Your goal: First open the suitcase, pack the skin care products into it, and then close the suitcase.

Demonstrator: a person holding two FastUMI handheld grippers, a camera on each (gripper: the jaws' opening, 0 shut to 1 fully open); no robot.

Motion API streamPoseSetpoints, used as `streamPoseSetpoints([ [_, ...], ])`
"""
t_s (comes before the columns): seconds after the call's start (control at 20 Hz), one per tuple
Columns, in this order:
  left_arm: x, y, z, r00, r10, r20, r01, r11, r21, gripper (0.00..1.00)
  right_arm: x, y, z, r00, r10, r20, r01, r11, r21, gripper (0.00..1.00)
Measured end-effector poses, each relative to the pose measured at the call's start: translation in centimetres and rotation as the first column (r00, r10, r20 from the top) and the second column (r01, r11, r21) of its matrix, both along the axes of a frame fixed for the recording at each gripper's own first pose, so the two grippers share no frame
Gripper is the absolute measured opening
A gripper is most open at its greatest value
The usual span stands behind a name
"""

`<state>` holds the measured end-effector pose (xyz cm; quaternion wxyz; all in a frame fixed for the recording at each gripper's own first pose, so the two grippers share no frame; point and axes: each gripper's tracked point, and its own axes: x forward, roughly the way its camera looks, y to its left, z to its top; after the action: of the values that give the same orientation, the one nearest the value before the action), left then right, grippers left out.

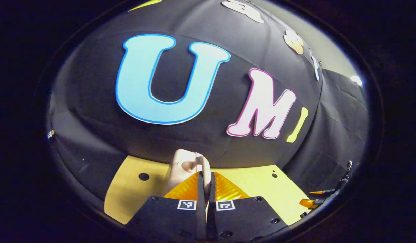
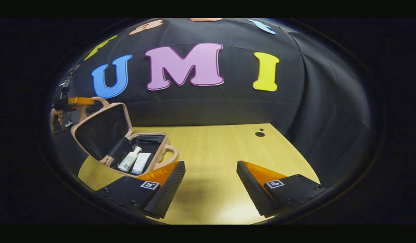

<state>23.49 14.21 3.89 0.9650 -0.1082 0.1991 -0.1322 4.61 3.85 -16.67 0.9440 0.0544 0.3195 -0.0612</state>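
Observation:
In the right gripper view the pink suitcase (image 2: 93,133) stands open at the table's left, black-lined, its lid tilted up and back. A white bottle (image 2: 129,159) and a white tube (image 2: 141,163) lie side by side in its base. My left gripper (image 2: 74,101) is at the loop handle on top of the lid. In the left gripper view my left gripper (image 1: 206,180) has its fingers pressed together on that pink handle (image 1: 186,163). My right gripper (image 2: 211,182) hovers open over bare table, to the right of the case, with nothing between its fingers.
The yellow wooden table (image 2: 221,152) has two small dark holes (image 2: 260,134) near its far right corner. Black cloth walls close it in at the back and right. A second pink handle (image 2: 170,153) juts from the case's base toward the right gripper.

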Motion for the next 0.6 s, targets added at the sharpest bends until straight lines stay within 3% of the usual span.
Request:
streamPoseSetpoints([
  [0.2,0.2,-7.8,-4.3,0.996,-0.082,-0.027,0.081,0.996,-0.024,0.07,-1.3,-2.9,-0.2,0.999,-0.037,-0.001,0.037,0.999,0.018,1.0],
  [0.45,0.6,-15.6,-11.7,0.993,-0.055,-0.105,0.044,0.993,-0.111,0.07,-1.5,-6.6,-1.4,0.998,-0.067,-0.003,0.067,0.997,0.044,0.98],
  [0.6,0.9,-18.8,-17.1,0.988,-0.032,-0.15,0.025,0.999,-0.043,0.07,-0.8,-8.9,-1.5,0.997,-0.076,0.009,0.076,0.995,0.066,0.98],
])
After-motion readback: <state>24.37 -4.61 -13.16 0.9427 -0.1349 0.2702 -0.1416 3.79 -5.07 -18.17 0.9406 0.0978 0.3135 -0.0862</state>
